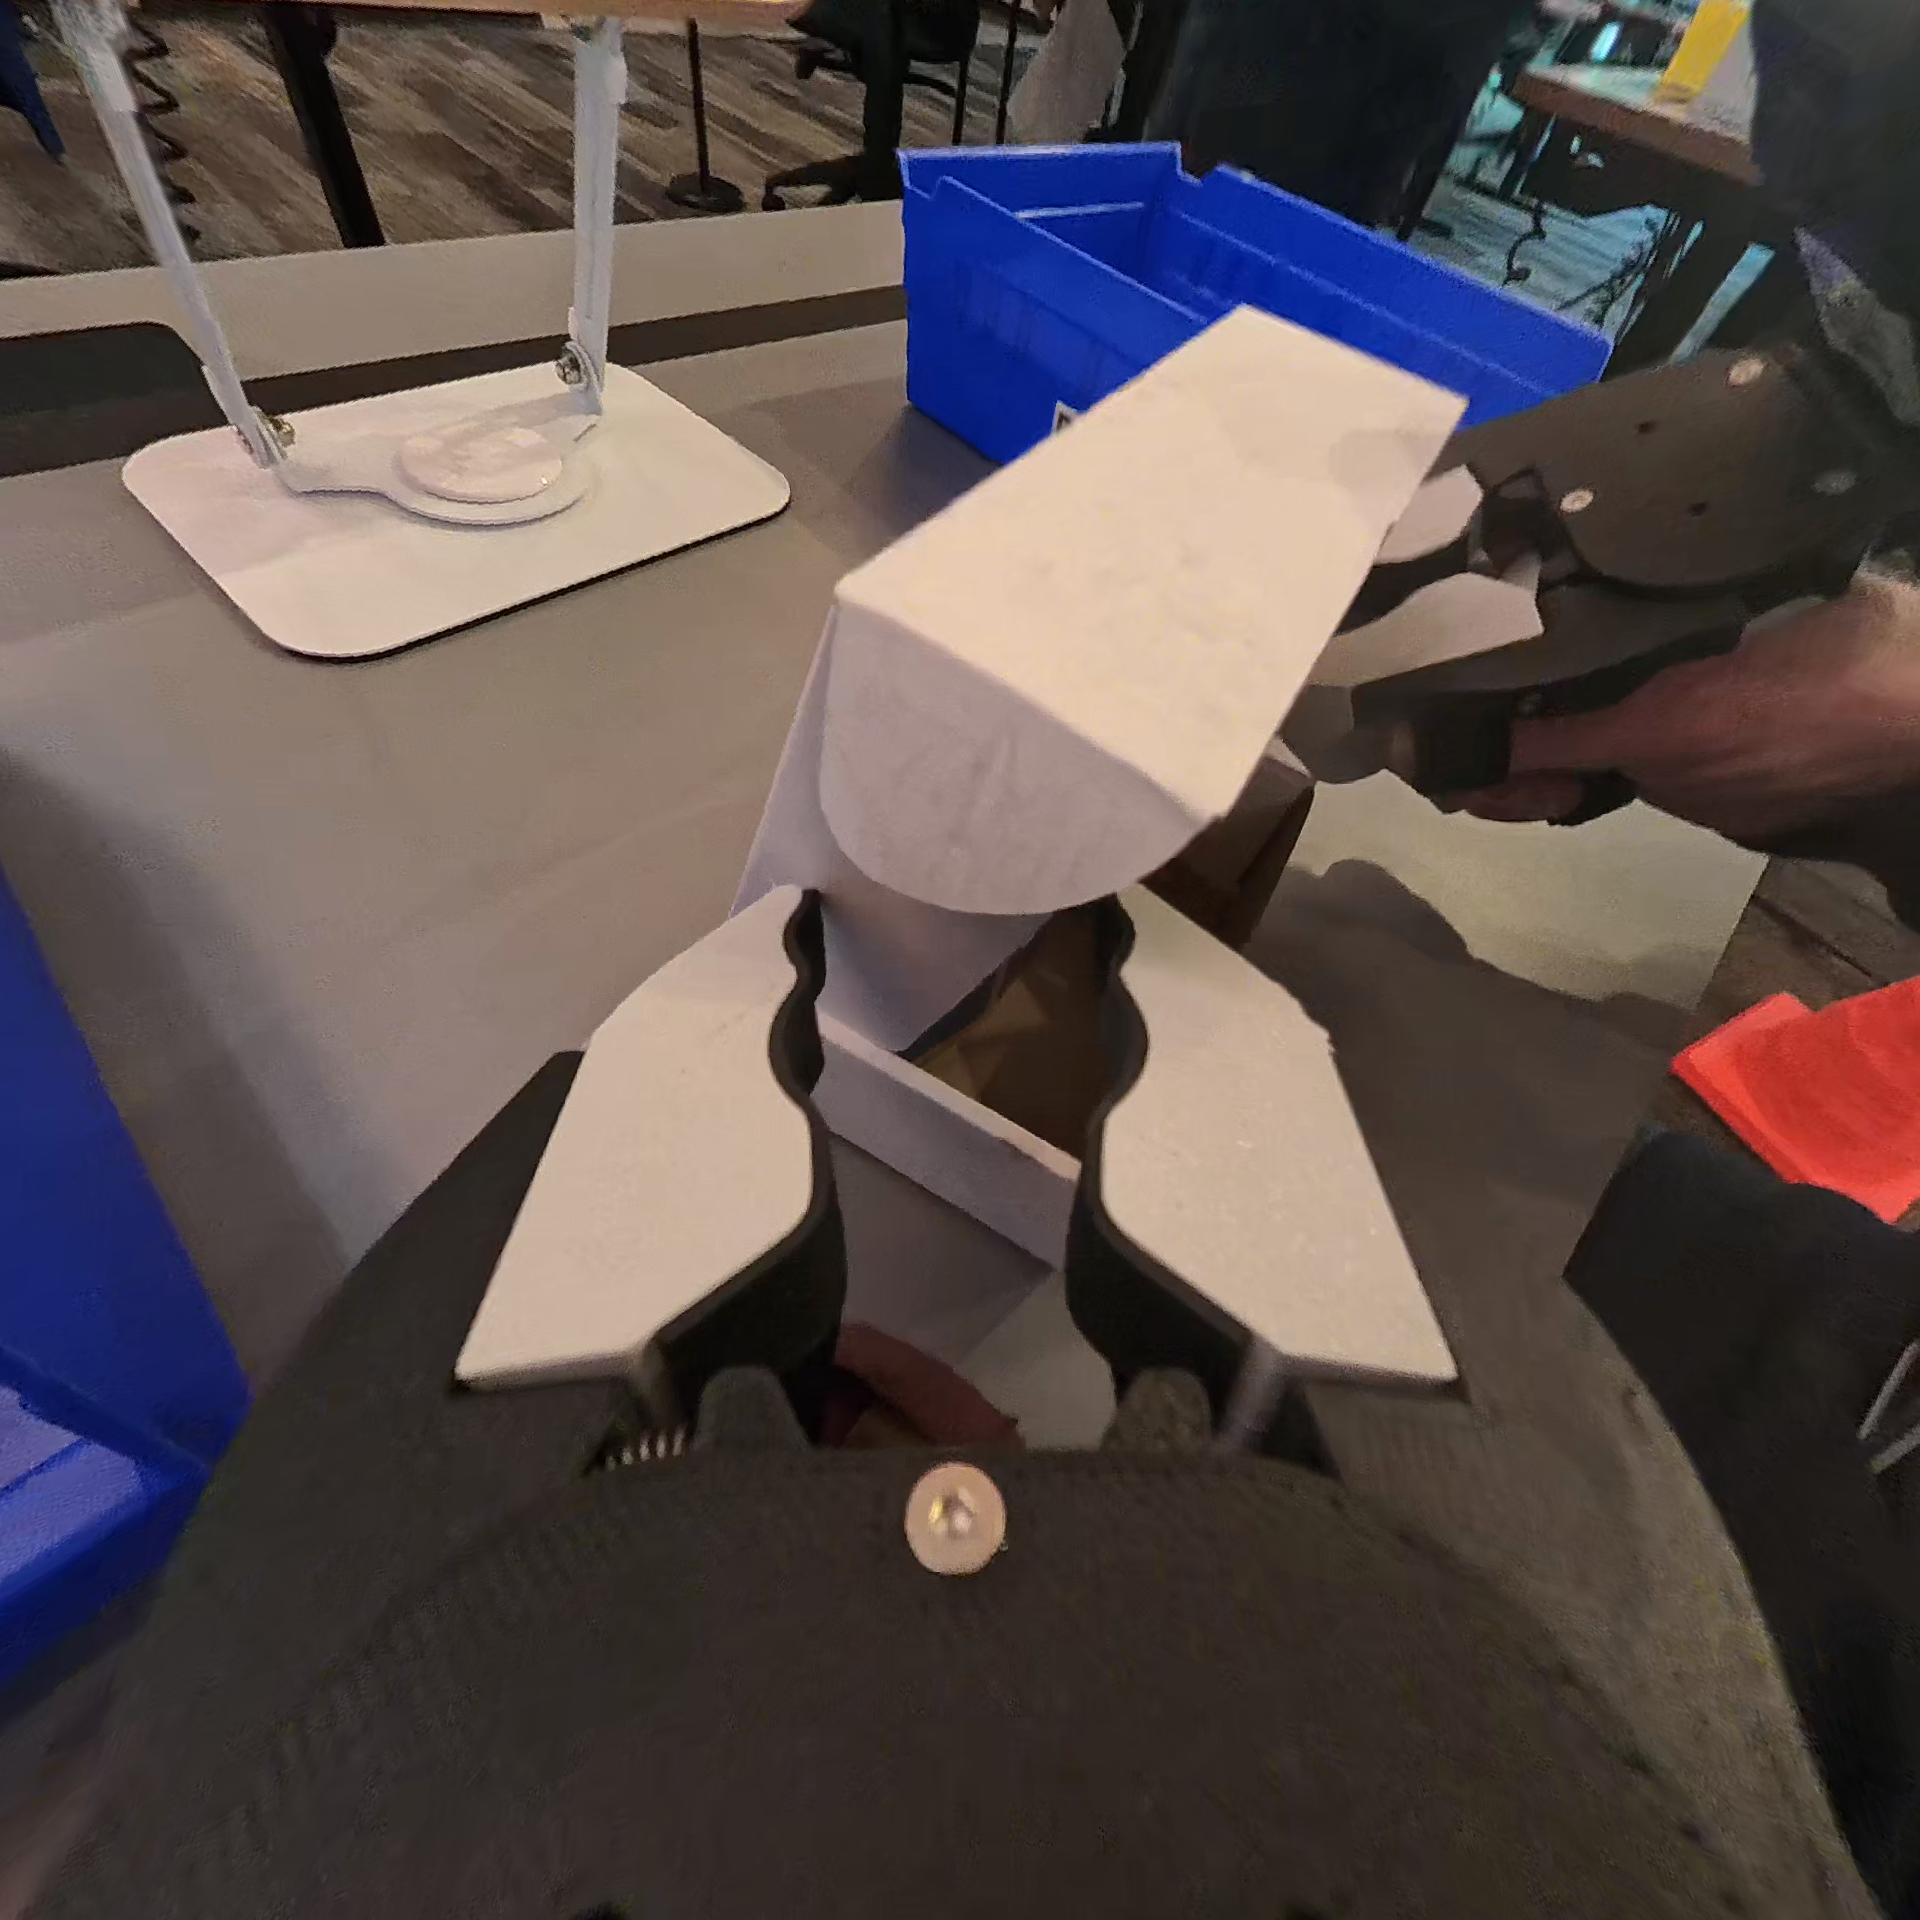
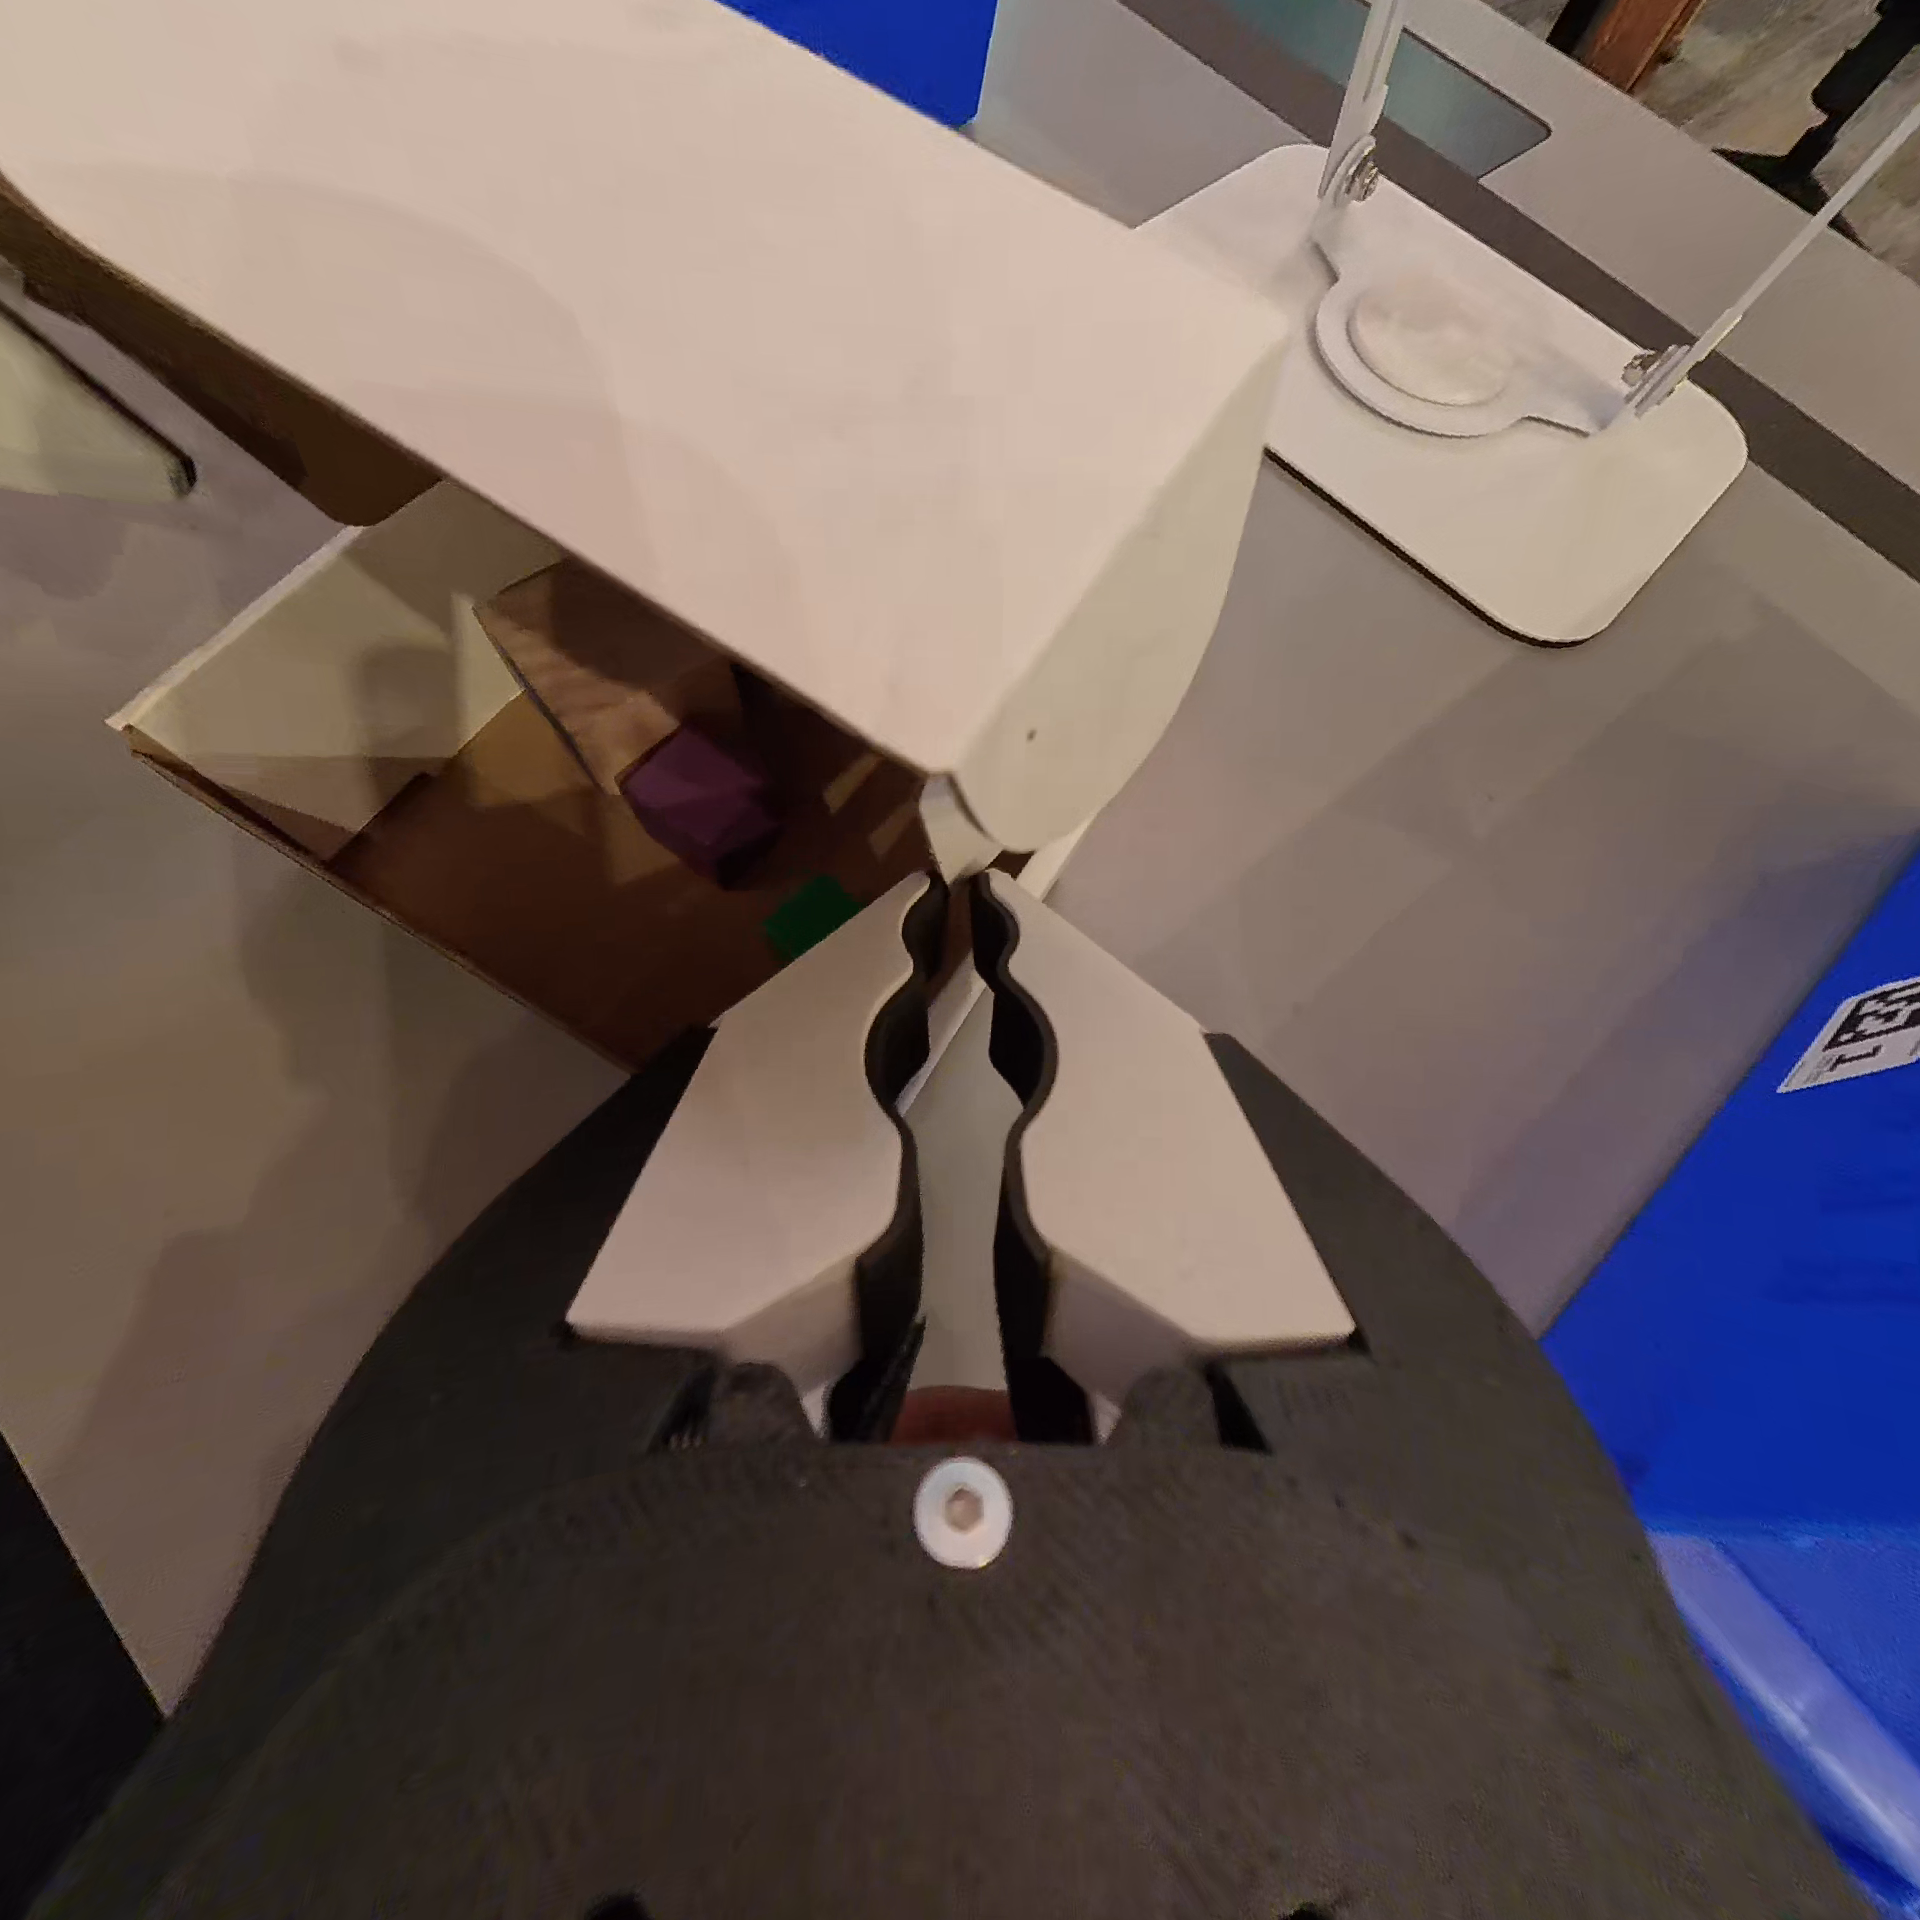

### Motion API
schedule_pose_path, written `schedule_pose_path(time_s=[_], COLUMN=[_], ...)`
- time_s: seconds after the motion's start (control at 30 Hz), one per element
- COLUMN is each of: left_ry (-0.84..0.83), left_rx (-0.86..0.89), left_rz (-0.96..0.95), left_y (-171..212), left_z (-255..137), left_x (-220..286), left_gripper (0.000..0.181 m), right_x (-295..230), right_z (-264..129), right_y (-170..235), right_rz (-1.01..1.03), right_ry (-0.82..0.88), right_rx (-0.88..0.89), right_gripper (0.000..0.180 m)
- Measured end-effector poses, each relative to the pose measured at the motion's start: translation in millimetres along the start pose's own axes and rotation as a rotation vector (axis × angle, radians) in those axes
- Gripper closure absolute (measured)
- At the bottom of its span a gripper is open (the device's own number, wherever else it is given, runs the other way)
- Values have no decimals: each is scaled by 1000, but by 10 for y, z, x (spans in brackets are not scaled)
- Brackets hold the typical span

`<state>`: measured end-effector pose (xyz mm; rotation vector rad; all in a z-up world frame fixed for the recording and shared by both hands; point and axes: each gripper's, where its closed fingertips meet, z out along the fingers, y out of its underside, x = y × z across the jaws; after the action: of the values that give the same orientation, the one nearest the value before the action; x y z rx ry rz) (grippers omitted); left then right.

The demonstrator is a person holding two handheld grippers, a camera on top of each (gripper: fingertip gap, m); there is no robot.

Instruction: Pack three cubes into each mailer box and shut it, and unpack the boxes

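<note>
A white mailer box point(image 1: 935, 1122) with a brown inside stands on the grey table point(image 1: 312, 831), its lid point(image 1: 1122, 582) lifted and tilted. My left gripper point(image 1: 956, 914) is open, its fingers straddling the box's near wall. My right gripper point(image 2: 958, 883) is shut on the corner flap of the lid point(image 2: 727, 416) and holds it up; it also shows at the right of the left wrist view point(image 1: 1382, 603). Under the lid, a purple cube point(image 2: 696, 795) and a green cube point(image 2: 805, 914) lie in the box point(image 2: 312, 686). The rest of the inside is hidden.
A blue bin point(image 1: 1195, 291) stands behind the box, and another blue bin point(image 1: 83, 1247) is at the left edge. A white stand base point(image 1: 457, 509) sits at the back left. A red object point(image 1: 1818, 1091) lies off the table's right edge. A hand point(image 1: 1714, 727) holds the right gripper.
</note>
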<state>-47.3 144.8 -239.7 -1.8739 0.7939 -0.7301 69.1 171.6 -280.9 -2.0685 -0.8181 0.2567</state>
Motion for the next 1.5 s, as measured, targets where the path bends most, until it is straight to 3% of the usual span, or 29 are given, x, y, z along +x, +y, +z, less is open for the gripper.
schedule_pose_path(time_s=[0.6,0.83,1.0,1.23,1.33,1.5], left_ry=[-4,-16,-11,-21,-19,-13], left_rx=[-192,-242,-261,-263,-266,-271], left_rz=[318,419,399,417,412,402], left_y=[384,445,462,444,451,457], left_z=[25,34,62,46,48,60], left_x=[199,192,176,165,168,174], left_gripper=[128,130,133,131,131,132], right_x=[-27,-90,-107,-35,-10,-220], right_z=[-43,-147,-345,-599,-865,-1056], right_y=[40,85,54,-91,-330,-665], right_rz=[-4,-3,-51,-75,-95,-361], right_ry=[-56,-159,-206,-211,-272,-300], right_rx=[-15,-31,-11,35,108,177], right_gripper=[176,166,144,140,109,80])
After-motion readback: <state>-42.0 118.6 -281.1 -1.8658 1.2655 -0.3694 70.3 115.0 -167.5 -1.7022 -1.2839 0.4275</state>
